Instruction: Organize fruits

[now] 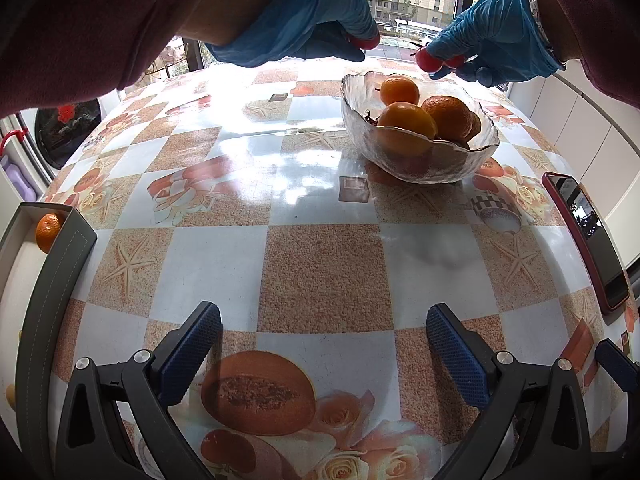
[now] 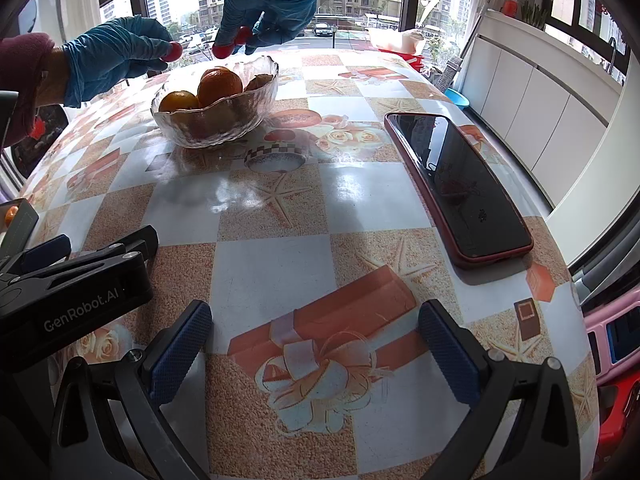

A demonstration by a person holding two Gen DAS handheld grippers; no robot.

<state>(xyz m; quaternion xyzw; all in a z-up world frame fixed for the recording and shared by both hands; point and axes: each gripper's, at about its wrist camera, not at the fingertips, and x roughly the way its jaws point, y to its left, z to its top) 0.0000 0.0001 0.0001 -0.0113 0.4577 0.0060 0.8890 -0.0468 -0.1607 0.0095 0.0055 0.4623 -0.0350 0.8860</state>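
Left wrist view: we noted the left gripper (image 1: 324, 356) low over the checked tablecloth (image 1: 324, 272), its blue pads spread wide with nothing between them. Ahead sat a glass bowl (image 1: 472, 160) holding oranges (image 1: 406, 120), and above its rim two blue-gloved hands, one (image 1: 304, 20) on the left of the view and one (image 1: 492, 36) on the right, each pinched small red fruits (image 1: 428, 62); we took them for cherries, though glare made that uncertain. A lone mandarin (image 1: 49, 232) lay in a grey tray (image 1: 60, 264) at the far left edge, well apart from the bowl. Right wrist view: the right gripper (image 2: 314, 354) was likewise fully parted and empty over the cloth, with the other tool's black body just beside it on the left. A phone in a red case (image 2: 460, 188) lay right of the bowl (image 2: 212, 120), near the table edge. Risks as we judged them: the red fruits could drop and roll across the glossy cloth if a pinch slackened; a gripper reaching in could strike the hands crowding the bowl or knock the glass; a wide sweep could nudge the phone off the table.
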